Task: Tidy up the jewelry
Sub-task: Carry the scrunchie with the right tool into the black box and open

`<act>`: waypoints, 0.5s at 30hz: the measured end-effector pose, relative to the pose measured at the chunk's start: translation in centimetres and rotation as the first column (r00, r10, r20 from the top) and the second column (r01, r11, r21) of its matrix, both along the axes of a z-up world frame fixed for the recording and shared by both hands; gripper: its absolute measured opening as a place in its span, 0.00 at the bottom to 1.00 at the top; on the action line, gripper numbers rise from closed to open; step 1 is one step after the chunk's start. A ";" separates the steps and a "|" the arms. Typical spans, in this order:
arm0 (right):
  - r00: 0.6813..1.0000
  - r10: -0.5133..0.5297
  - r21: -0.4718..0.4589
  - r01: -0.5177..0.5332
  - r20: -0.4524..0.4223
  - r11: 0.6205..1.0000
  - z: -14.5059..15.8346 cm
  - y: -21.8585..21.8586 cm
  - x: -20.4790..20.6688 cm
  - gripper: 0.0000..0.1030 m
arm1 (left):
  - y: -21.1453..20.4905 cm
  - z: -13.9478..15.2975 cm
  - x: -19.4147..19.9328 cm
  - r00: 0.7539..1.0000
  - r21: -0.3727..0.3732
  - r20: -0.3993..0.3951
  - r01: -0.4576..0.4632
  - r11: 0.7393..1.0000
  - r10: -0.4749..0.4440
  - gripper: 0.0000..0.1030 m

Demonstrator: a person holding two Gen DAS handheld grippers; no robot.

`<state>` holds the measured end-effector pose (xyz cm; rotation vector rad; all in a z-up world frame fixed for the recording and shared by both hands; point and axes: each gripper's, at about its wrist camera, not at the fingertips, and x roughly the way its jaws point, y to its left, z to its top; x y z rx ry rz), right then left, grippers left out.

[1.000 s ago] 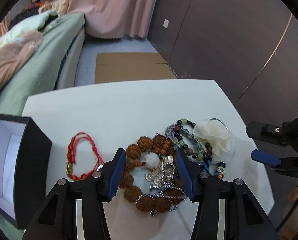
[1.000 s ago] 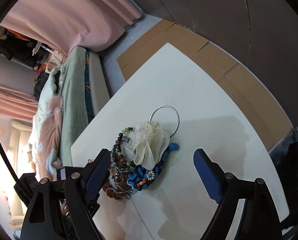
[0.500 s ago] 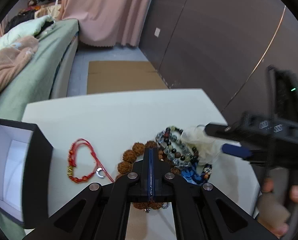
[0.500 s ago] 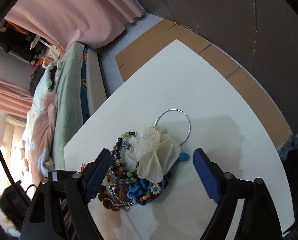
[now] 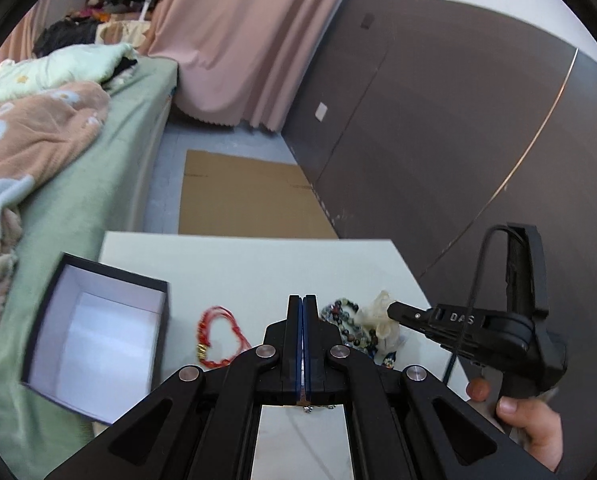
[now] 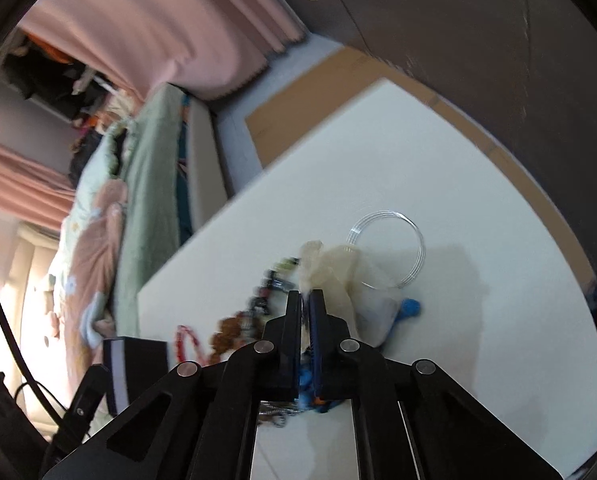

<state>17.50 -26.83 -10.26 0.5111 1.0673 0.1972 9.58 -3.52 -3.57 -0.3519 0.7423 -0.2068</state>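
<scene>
A pile of jewelry lies on the white table (image 5: pixel 258 264): a red cord bracelet (image 5: pixel 218 334), a dark glass-bead bracelet (image 5: pixel 348 322), a cream fabric scrunchie (image 6: pixel 338 276), a thin silver hoop (image 6: pixel 390 248) and a blue beaded piece (image 6: pixel 408 308). My left gripper (image 5: pixel 303 300) is shut, raised above the pile; a bit of silver chain (image 5: pixel 310 407) shows under its base. My right gripper (image 6: pixel 305 294) is shut over the pile at the scrunchie's edge, with something pale between the pads. It also shows in the left wrist view (image 5: pixel 394 309).
An open black box with a white lining (image 5: pixel 98 336) stands at the table's left edge, also seen in the right wrist view (image 6: pixel 136 364). A bed with green and pink blankets (image 5: pixel 50 152) lies left of the table. Cardboard (image 5: pixel 246 200) covers the floor beyond.
Both grippers went from open to shut: the left closed over the brown-bead and silver-chain pile and rose; the right closed at the scrunchie. The left view now shows the box more fully.
</scene>
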 end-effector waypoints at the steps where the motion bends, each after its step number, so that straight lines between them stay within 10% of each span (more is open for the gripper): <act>1: 1.000 0.009 0.004 -0.009 0.028 1.000 0.6 0.4 -0.3 0.05 | 0.4 0.2 -0.1 1.000 -0.001 0.006 -0.006 1.000 0.006 0.00; 15: 0.967 0.109 0.189 -0.155 0.229 0.970 3.8 4.6 -2.6 0.05 | 7.5 1.3 -1.9 0.983 -0.019 0.017 -0.184 0.983 0.185 0.00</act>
